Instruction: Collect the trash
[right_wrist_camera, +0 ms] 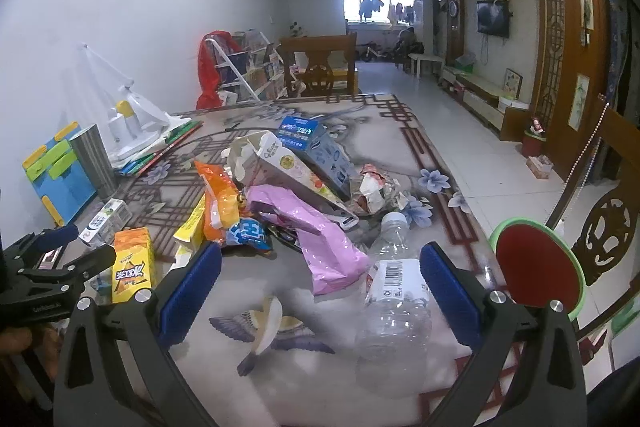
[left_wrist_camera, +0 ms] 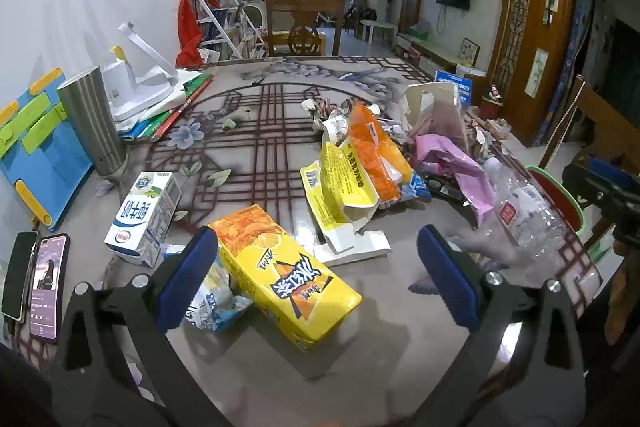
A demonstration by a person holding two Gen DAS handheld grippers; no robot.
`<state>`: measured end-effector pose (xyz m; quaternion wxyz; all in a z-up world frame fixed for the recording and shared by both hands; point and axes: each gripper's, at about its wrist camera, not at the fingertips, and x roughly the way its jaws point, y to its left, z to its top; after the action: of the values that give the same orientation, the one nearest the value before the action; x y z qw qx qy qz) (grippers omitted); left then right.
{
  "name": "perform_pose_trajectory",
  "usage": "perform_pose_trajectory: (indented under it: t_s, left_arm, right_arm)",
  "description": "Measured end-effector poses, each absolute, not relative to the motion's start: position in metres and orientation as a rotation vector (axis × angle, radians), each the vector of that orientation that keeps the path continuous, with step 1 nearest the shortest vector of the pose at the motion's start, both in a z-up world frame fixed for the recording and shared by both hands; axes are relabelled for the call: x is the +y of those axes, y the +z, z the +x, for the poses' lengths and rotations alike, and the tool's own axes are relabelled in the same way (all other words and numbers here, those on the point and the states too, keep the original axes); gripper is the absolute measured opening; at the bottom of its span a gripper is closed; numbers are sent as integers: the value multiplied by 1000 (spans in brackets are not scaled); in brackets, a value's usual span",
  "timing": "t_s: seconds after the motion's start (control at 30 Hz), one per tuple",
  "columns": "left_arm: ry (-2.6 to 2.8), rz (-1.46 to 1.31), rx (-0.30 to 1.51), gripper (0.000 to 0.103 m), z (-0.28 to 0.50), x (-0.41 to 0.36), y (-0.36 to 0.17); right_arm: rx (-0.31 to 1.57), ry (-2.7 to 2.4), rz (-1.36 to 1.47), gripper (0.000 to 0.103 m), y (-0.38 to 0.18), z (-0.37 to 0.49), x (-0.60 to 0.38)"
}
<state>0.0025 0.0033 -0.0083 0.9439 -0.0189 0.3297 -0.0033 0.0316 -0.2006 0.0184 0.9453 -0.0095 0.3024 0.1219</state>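
Trash lies scattered on the patterned table (left_wrist_camera: 256, 107). In the left wrist view my left gripper (left_wrist_camera: 320, 279) is open above a yellow tea carton (left_wrist_camera: 284, 271) lying on its side, the carton next to the left pad. A white milk carton (left_wrist_camera: 144, 215) stands to its left. In the right wrist view my right gripper (right_wrist_camera: 320, 291) is open, a clear plastic bottle (right_wrist_camera: 396, 307) lying between the pads against the right one. Behind it lie a pink bag (right_wrist_camera: 316, 231), an orange wrapper (right_wrist_camera: 218, 203) and torn boxes (right_wrist_camera: 288, 167).
A red bin with a green rim (right_wrist_camera: 536, 267) stands off the table's right edge beside a wooden chair (right_wrist_camera: 608, 223). A steel tumbler (left_wrist_camera: 94, 123), a blue book stand (left_wrist_camera: 36, 143), two phones (left_wrist_camera: 36, 279) and a white lamp (left_wrist_camera: 140, 79) line the left wall side.
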Motion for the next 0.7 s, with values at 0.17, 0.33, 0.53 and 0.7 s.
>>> perform_pose_trajectory:
  t_s: [0.17, 0.33, 0.53, 0.7]
  left_arm:
    - [-1, -41, 660, 98, 2, 4, -6]
    - [-6, -40, 653, 98, 0, 3, -4]
    - [-12, -31, 646, 98, -1, 0, -3]
    - [-13, -34, 646, 98, -1, 0, -3]
  right_arm:
    - [614, 238, -26, 96, 18, 31, -200]
    - [611, 228, -29, 96, 17, 30, -202]
    - [609, 216, -30, 96, 18, 31, -204]
    - [611, 214, -29, 96, 18, 31, -205]
